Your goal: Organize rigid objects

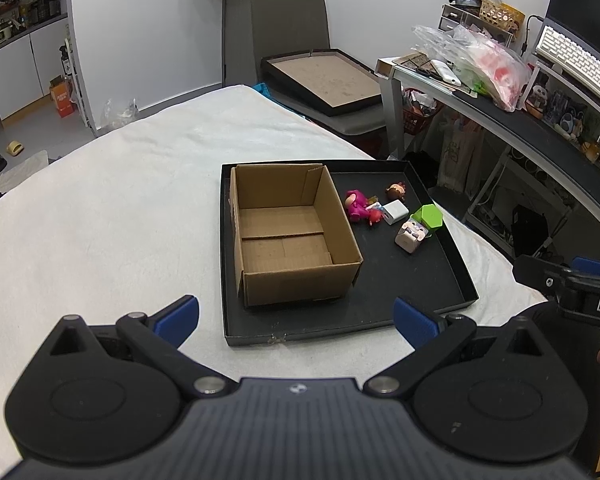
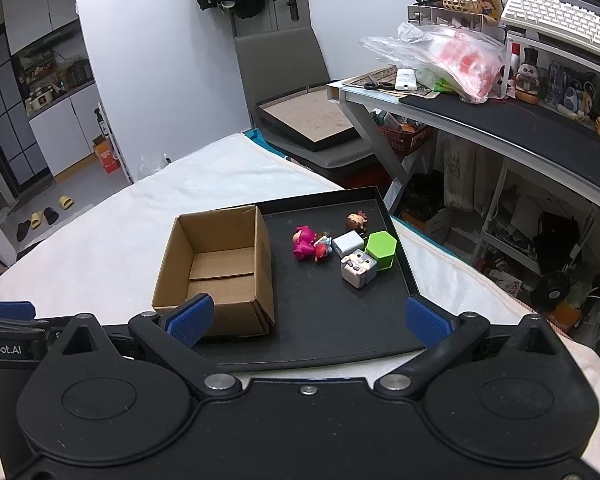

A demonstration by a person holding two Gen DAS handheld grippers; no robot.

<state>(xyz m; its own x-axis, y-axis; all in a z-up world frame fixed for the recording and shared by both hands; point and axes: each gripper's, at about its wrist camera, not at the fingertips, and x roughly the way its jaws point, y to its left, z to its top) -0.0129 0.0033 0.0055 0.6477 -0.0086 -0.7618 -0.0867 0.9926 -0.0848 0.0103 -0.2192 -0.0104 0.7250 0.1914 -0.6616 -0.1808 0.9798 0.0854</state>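
A black tray (image 1: 400,304) (image 2: 340,336) lies on the white-covered table. An open, empty cardboard box (image 1: 288,232) (image 2: 220,264) stands in its left half. To its right lie a pink figure (image 1: 356,205) (image 2: 303,242), a small brown-haired head (image 1: 396,189) (image 2: 356,222), a white cube (image 1: 394,212) (image 2: 348,243), a green hexagonal block (image 1: 430,218) (image 2: 381,249) and a grey animal-face cube (image 1: 411,235) (image 2: 358,268). My left gripper (image 1: 296,320) is open and empty at the tray's near edge. My right gripper (image 2: 310,320) is open and empty over the tray's near part.
A grey chair with a framed board (image 1: 324,80) (image 2: 308,120) stands beyond the table. A cluttered desk (image 1: 500,112) (image 2: 480,108) with plastic bags and a keyboard runs along the right. The right gripper's body shows at the right edge of the left wrist view (image 1: 580,292).
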